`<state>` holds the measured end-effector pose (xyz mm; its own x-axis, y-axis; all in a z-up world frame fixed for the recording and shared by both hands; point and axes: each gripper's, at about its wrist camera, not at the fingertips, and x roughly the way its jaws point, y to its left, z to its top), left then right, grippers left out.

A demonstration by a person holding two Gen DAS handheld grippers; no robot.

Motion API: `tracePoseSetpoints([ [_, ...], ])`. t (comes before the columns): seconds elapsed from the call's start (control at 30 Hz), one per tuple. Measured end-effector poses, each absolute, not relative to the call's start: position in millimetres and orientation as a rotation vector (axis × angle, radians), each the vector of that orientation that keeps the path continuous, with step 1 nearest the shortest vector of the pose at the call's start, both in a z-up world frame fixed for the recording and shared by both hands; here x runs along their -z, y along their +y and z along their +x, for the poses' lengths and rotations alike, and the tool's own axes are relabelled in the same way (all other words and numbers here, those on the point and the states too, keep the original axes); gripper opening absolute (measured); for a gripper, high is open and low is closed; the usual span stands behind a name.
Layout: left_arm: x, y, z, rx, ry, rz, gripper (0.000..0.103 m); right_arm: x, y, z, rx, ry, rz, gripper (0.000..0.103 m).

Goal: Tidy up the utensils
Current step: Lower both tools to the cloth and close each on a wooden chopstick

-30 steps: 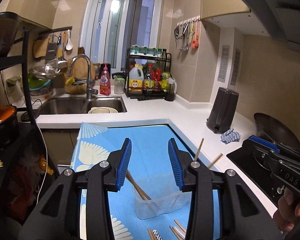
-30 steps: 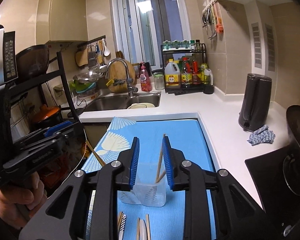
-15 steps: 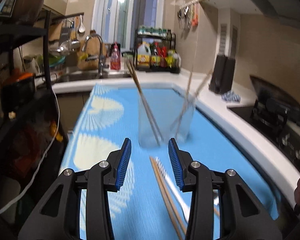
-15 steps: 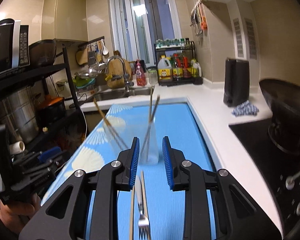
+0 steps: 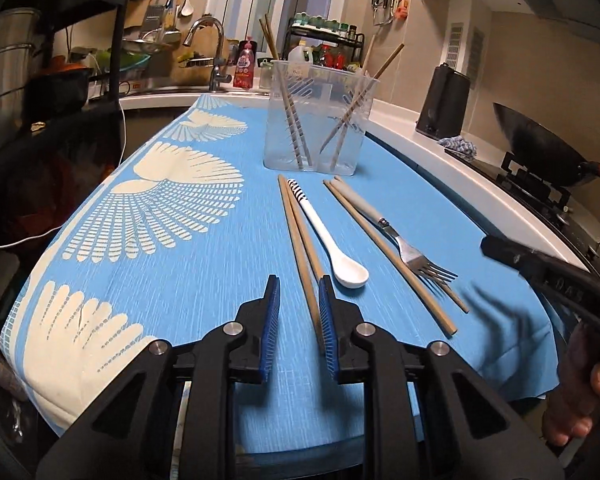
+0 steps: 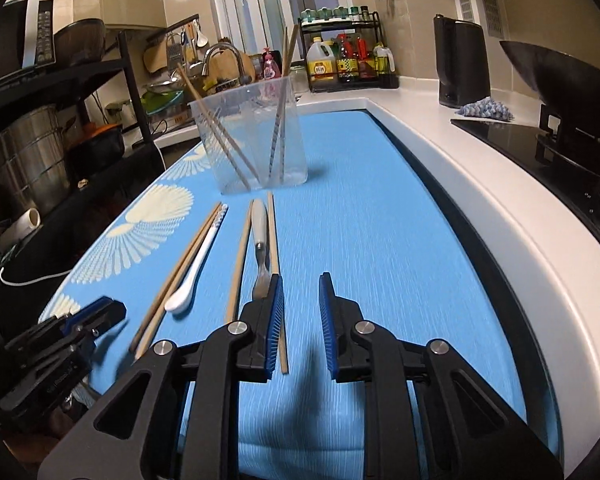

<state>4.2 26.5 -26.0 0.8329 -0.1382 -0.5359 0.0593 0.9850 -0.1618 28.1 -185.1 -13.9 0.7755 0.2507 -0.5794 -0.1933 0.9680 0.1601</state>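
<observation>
Chopsticks [image 5: 300, 240]: four loose wooden sticks mid-frame on my blue cloth [image 5: 204, 264]; four more in the clear plastic tub [image 5: 320, 116] above.
Spoon [image 5: 332, 236]: one, white, glossy.
Fork [image 5: 416, 252]: one, steel.
My left gripper [image 5: 299, 300]: jaws just narrowed, a chopstick between, ungripped.
My right gripper [image 6: 300, 304]: narrow gap, empty.

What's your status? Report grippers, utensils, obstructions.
Left gripper jaws just closing, chopstick pair between, not pinched. Right gripper open, empty. Spoon, fork, other chopsticks loose on cloth; path to container clear.
</observation>
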Motion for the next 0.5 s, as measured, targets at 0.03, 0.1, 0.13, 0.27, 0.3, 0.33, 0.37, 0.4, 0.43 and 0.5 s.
tracePoseSetpoints([
  [0.03,26.2,26.6,5.6,0.103,0.58,-0.138,0.02,17.1,-183.6,27.3,-0.247,0.647,0.087,0.02],
  [0.1,27.6,28.7,7.0,0.104,0.582,-0.155,0.019,23.0,-180.7,26.0,-0.257,0.663,0.081,0.02],
  [0.13,29.7,26.3,6.5,0.109,0.585,-0.154,0.019,25.4,-179.4,25.7,-0.263,0.671,0.081,0.02],
  [0.27,35.8,19.8,7.1,0.123,0.601,-0.143,0.016,30.7,-171.8,25.8,-0.28,0.687,0.052,0.02],
  [0.3,37.1,18.0,6.9,0.124,0.603,-0.138,0.016,32.3,-170.6,26.2,-0.282,0.693,0.048,0.02],
  [0.33,38.3,16.7,6.6,0.125,0.604,-0.134,0.016,34.2,-169.5,27.1,-0.28,0.703,0.043,0.02],
  [0.37,39.2,15.6,6.8,0.124,0.607,-0.13,0.016,36.1,-168.7,28.0,-0.276,0.711,0.037,0.02],
  [0.4,40.2,14.4,6.7,0.121,0.61,-0.124,0.016,36.9,-168.9,29.1,-0.273,0.715,0.036,0.02],
  [0.43,41.1,13.7,6.3,0.116,0.612,-0.117,0.016,38.1,-169.2,29.8,-0.272,0.72,0.037,0.02],
  [0.5,42.0,13.6,6.3,0.111,0.615,-0.113,0.016,40.1,-169.5,31.1,-0.27,0.729,0.038,0.02],
])
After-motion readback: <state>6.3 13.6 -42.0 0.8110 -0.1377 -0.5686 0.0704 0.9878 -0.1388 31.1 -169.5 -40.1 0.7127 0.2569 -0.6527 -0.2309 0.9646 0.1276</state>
